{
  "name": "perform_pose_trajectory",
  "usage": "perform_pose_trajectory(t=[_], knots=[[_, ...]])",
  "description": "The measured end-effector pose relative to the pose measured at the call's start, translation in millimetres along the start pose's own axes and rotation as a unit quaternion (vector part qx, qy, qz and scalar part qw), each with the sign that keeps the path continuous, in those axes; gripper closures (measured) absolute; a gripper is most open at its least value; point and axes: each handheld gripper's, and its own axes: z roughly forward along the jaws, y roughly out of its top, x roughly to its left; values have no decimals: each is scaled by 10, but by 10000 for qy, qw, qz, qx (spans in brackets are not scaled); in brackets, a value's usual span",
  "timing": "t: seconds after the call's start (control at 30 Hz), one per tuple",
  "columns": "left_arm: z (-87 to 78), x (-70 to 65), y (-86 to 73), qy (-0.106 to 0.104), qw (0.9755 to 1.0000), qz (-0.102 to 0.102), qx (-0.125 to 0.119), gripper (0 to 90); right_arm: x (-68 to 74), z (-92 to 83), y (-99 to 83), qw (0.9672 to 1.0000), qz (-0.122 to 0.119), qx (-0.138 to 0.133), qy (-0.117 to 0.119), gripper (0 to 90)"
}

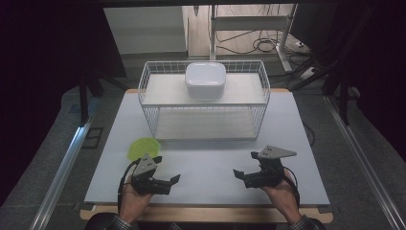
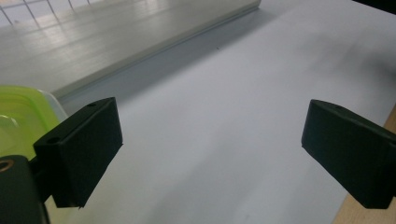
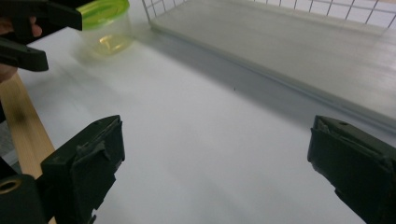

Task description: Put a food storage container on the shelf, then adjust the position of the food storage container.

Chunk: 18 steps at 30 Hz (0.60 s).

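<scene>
A clear tub with a lime-green lid stands on the white table top, just in front of the left corner of a white wire rack. On the rack's upper shelf sits a white lidded box. My left gripper is held low near the table's front edge, right beside the tub, jaws open and pointing right. My right gripper faces it from the right, also open. The left gripper view has the left gripper open over bare table with the tub at its left jaw. Nothing lies between the jaws of the right gripper.
The rack's lower shelf lies close ahead of both grippers. In the right gripper view the tub and the left gripper are at the top left. A wooden strip edges the table's front. Dark floor and cables surround the table.
</scene>
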Motion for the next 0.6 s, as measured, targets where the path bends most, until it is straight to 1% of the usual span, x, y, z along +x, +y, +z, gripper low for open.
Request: perform_pose_trajectory(t=[0.07, 0.1, 0.17, 0.23, 0.3, 0.37, 0.47, 0.6], knots=[[30, -24, -26, 24, 10000, 46, 64, 43, 7, 4, -76, 9999, -1, 105, 21, 49], [40, -31, -32, 45, 9999, 79, 84, 42, 7, 14, -123, 9998, 9, 202, 33, 49], [66, -46, -44, 74, 9998, 147, 131, 39, 2, 36, -182, 9994, -23, 343, -23, 49], [90, -56, -53, 79, 9997, 174, 172, 38, -10, 46, -206, 9992, -52, 397, -84, 51], [97, -64, -51, 73, 9996, 186, 203, 38, -32, 53, -217, 9992, 34, 381, -68, 52], [91, -65, -43, 77, 9996, 172, 186, 38, -40, 63, -225, 9992, 70, 385, -49, 52], [76, -52, -30, 74, 9997, 110, 183, 38, -36, 81, -233, 9991, 47, 416, -63, 52], [66, -27, -14, 140, 9995, 39, 278, 36, -27, 107, -234, 9989, 2, 466, -69, 52]])
